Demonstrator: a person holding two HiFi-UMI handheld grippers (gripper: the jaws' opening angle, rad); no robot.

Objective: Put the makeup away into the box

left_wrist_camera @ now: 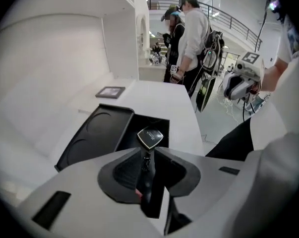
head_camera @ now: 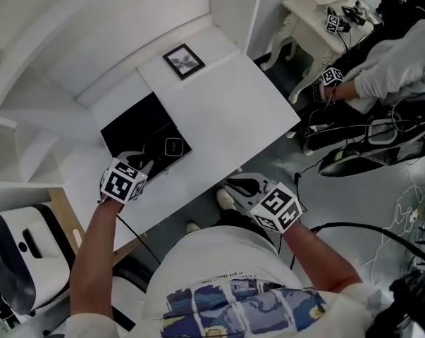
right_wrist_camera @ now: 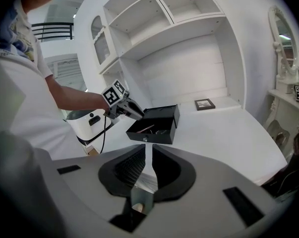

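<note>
A: Makeup (left_wrist_camera: 150,138), location?
B: In box (right_wrist_camera: 149,137) on counter (head_camera: 233,111). Left gripper (left_wrist_camera: 148,151) jaws released above box. Right gripper (head_camera: 233,186) jaws slightly parted, empty, off the counter's edge. Stowing looks done. Next is probably closing the lid (left_wrist_camera: 92,133).

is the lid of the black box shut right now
No, the black box stands open on the white table, its lid swung back.

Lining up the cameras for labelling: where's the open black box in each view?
Head view: black box left of centre, on the white table.
Left gripper view: box at centre, lid lying open to the left.
Right gripper view: box just left of centre, mid-height, lid upright.
Shared landmark: the small framed picture on the table past the box, in all three views.
</note>
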